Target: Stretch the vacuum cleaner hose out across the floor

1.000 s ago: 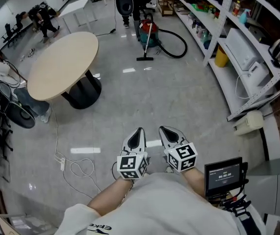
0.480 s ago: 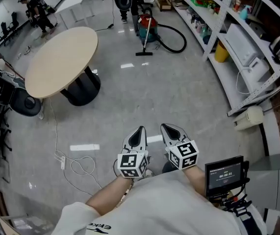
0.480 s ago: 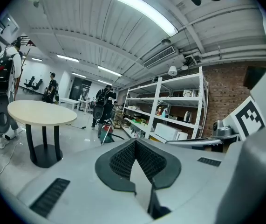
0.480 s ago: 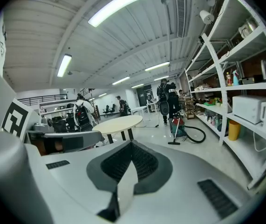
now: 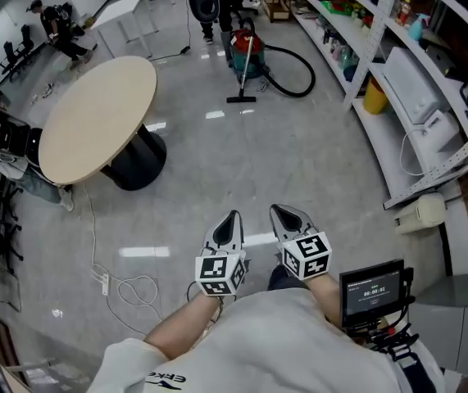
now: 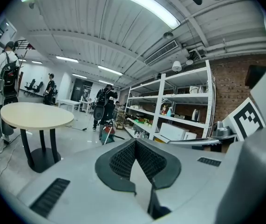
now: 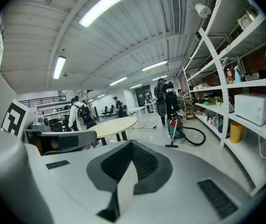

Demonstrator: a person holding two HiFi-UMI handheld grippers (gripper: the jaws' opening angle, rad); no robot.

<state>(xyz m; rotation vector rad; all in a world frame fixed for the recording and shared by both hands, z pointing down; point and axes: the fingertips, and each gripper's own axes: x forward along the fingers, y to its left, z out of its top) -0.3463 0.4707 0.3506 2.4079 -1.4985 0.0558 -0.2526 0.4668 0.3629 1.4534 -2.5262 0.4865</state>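
Since a second ago your view has drifted a little. The round tabletop [image 5: 94, 121] now sits slightly further left and lower in the head view. The vacuum cleaner [image 5: 244, 54] stays near the top edge, well ahead of you.

Your two tools have not changed pose. The left tongs [image 5: 232, 218] and the right tongs [image 5: 288, 213] are still held side by side just in front of your body, near each other. They point forward over the bare floor [image 5: 299, 162]. Both are clenched, with the pads meeting at the tips. Nothing is between them and they touch nothing.

The hose [image 5: 297, 76] lies in a black loop on the floor to the right of the vacuum cleaner, beside the shelving [image 5: 418, 88]. The wand [image 5: 248, 72] slants down from the machine to its head on the floor.
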